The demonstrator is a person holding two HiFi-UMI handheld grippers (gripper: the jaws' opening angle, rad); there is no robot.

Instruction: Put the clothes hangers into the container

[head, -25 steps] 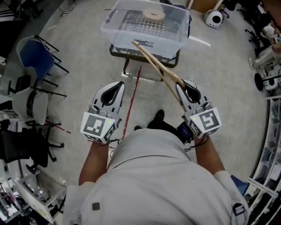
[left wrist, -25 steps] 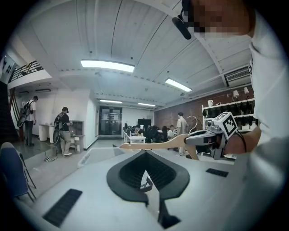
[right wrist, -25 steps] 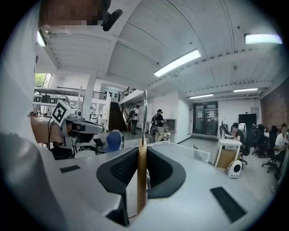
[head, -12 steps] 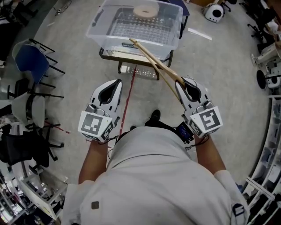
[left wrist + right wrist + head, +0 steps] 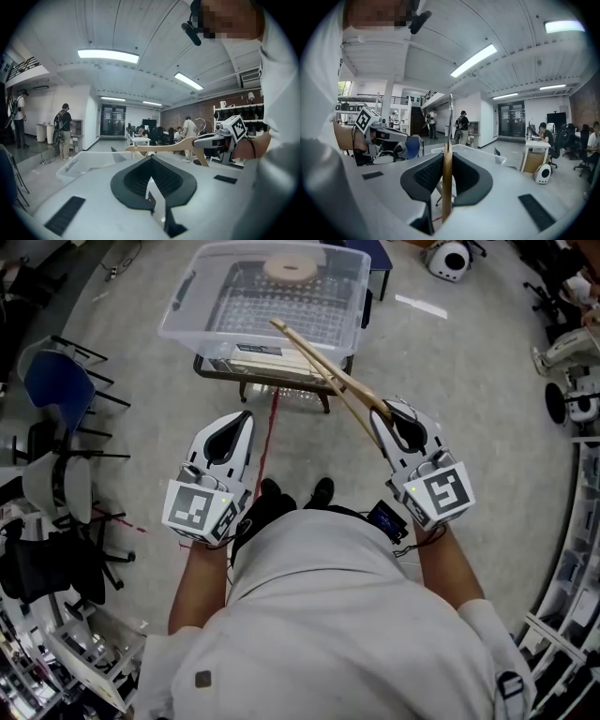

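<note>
container (image 5: 185, 310), earlier cut off, shows whole; right gripper (image 5: 382, 414) hides clamped hanger's (image 5: 323, 357) end.

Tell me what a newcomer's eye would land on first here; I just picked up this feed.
The wooden hanger stands out first, clamped in the right gripper and jutting forward toward the clear container ahead of the person. A tan ring-shaped roll lies in that container. The left gripper is shut with nothing in it.
</note>
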